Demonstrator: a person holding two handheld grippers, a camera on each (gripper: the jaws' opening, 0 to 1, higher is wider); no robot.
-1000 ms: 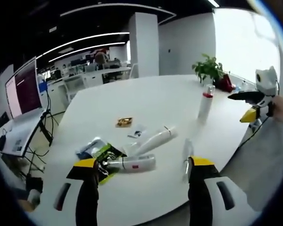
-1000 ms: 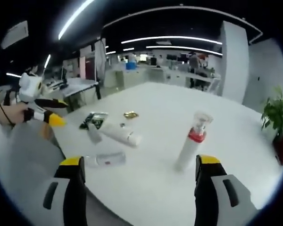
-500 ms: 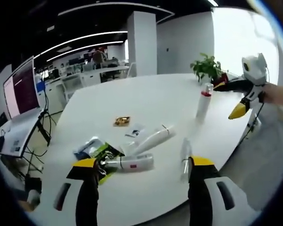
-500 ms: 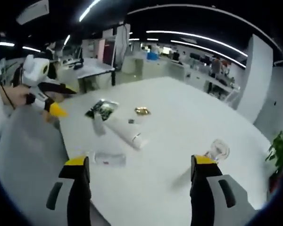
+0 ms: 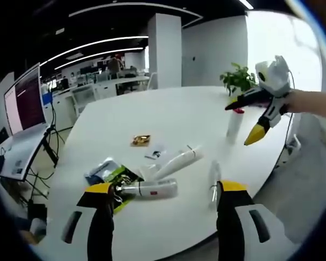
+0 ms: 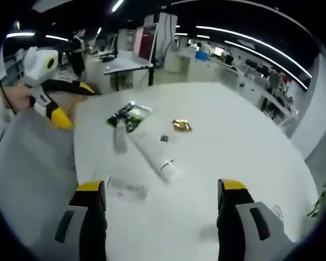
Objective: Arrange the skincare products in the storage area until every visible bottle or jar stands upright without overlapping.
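White tubes (image 5: 176, 162) lying flat; pump bottle (image 5: 234, 120) upright on table (image 5: 168, 111).

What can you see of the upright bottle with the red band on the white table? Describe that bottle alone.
The bottle is slim and white, probably plastic, with a red band below its top. It stands upright, alone, on the far right part of the white table, in front of a potted plant. The right gripper, jaws open, partly covers its top; contact is unclear.
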